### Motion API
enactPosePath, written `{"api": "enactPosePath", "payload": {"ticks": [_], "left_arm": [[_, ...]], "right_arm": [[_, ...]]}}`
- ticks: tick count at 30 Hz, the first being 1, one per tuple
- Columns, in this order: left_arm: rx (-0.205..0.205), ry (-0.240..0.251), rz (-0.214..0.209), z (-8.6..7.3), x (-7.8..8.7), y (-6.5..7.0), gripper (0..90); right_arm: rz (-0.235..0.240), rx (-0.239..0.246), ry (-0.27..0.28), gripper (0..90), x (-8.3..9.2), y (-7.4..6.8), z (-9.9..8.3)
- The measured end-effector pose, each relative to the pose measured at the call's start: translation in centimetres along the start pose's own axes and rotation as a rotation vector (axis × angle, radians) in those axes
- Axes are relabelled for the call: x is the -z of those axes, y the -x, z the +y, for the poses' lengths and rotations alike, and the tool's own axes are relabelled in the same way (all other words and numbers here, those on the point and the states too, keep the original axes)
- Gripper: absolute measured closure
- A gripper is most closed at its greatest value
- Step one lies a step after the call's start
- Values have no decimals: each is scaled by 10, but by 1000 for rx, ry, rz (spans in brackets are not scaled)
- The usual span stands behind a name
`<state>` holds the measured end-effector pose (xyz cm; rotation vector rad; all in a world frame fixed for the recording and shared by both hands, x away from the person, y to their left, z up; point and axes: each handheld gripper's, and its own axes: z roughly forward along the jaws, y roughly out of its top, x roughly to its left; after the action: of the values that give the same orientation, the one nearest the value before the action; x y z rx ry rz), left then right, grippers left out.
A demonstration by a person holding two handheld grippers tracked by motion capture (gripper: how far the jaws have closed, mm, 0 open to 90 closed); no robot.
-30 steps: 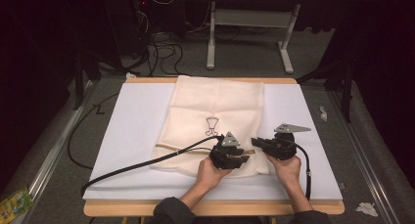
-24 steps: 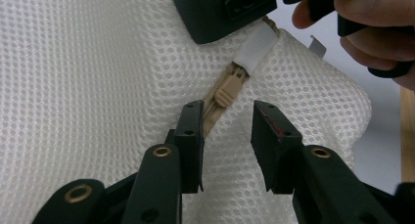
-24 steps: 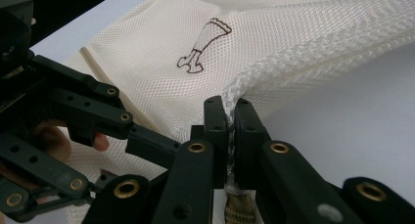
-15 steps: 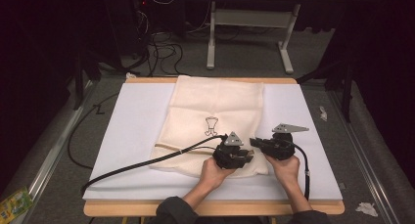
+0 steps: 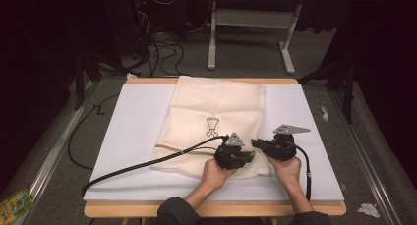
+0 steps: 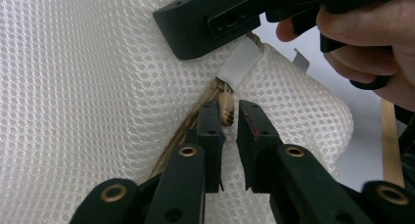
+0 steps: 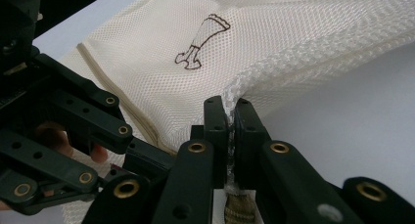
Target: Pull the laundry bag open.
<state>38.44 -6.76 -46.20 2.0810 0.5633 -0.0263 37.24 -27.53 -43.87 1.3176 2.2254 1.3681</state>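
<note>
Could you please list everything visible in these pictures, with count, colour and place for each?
mesh bag: one, cream with a small dark printed motif, lying flat at the table's middle.
zipper: one, tan, along the bag's near edge, its end between the left gripper's jaws.
white sheet: one, covering the tabletop under the bag.
table: one, wooden edge showing around the sheet.
packet: one, yellow-green, on the floor at near left.
left gripper: one, black, jaws have just been closing around the zipper end, a narrow gap left.
right gripper: one, black, shut on the bag's mesh edge.
hands: two, at the near table edge, each holding a gripper.
</note>
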Motion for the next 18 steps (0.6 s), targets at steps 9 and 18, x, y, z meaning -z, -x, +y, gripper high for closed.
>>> {"api": "enactPosePath", "payload": {"ticks": [9, 18], "left_arm": [[-10, 0, -2, 0, 1, 0, 863], [-25, -16, -5, 0, 4, 1, 867]], "right_arm": [[6, 5, 3, 874, 0, 1, -1], [12, 8, 10, 875, 4, 5, -8]]}}
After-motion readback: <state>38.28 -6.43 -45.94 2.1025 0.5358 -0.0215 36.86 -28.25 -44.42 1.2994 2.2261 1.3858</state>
